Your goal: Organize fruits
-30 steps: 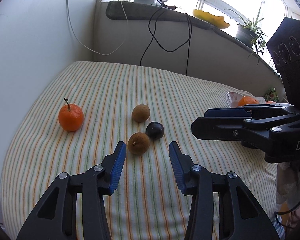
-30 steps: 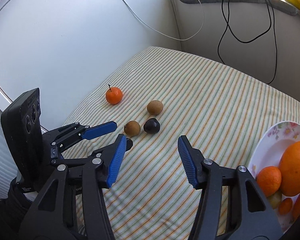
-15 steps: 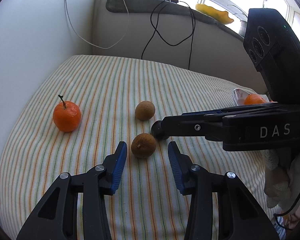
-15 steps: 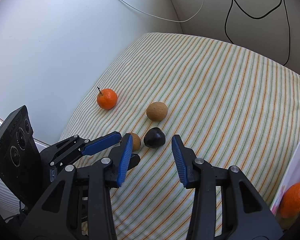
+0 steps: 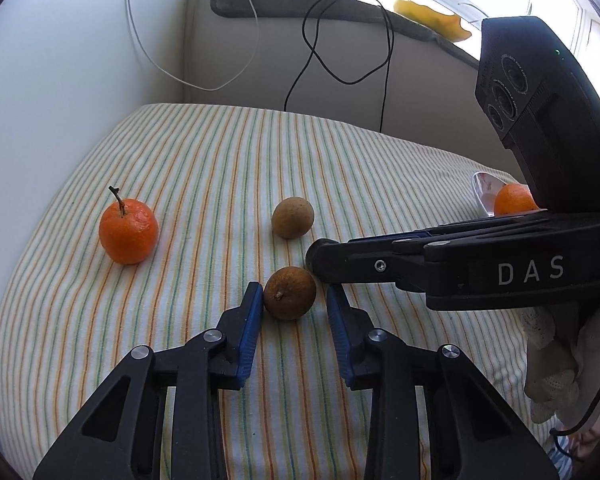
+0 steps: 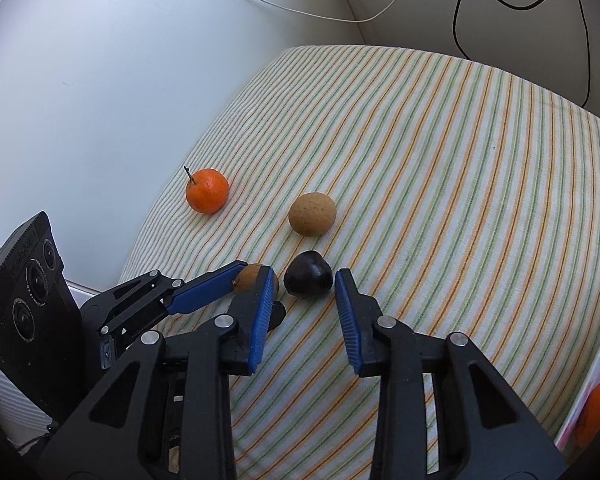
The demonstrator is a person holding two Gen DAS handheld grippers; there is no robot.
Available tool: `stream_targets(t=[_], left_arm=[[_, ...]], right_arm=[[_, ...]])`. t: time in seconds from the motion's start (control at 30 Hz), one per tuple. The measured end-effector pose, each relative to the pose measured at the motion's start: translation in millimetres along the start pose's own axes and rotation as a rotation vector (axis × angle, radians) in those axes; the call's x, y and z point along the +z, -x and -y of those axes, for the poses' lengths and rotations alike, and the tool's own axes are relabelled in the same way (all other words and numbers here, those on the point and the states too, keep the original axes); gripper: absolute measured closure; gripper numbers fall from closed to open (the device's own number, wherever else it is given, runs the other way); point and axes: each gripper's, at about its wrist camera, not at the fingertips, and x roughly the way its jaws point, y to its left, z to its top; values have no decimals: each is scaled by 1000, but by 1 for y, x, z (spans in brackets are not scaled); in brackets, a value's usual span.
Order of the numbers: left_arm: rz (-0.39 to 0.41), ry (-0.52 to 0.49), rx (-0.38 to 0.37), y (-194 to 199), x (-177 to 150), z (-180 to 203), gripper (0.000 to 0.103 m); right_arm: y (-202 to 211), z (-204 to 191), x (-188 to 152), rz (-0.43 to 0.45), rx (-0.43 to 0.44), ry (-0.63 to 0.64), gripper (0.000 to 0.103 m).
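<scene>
Brown fruit (image 5: 290,293) between closing left tool (image 5: 294,294) pads, dark fruit (image 6: 308,275) between closing right tool (image 6: 305,282) pads.

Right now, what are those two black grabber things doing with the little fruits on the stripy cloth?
A person is holding two grabbers and sorting fruit. The left gripper is closing around a small brown fruit; one pad looks to be touching it, the other not yet. The right gripper is closing around a dark fruit, which still sits on the striped cloth. A tangerine and another brown fruit wait untouched.
</scene>
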Motion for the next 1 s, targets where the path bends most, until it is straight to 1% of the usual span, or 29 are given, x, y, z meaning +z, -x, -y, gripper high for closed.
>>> stream_targets(t=[0.07, 0.13, 0.3, 0.37, 0.53, 0.7, 0.9, 1.0], left_arm=[[2, 4, 0, 0, 1, -1, 78], [2, 9, -5, -1, 2, -1, 78], [8, 9, -4, 1, 3, 0, 78], [12, 11, -6, 1, 3, 0, 78], [26, 14, -3, 5, 3, 1, 78], [40, 22, -9, 12, 3, 2, 78], [61, 17, -31, 22, 2, 12, 78], [72, 14, -47, 24, 3, 20, 78]], right_arm=[[-4, -1, 1, -1, 0, -5, 74], [-5, 1, 3, 0, -2, -11, 78], [-3, 3, 3, 8, 6, -20, 79], [8, 9, 0, 15, 12, -22, 79], [21, 10, -4, 38, 16, -17, 79], [42, 13, -15, 69, 20, -10, 79], [76, 17, -33, 120, 22, -7, 79], [96, 18, -43, 151, 10, 1, 79]])
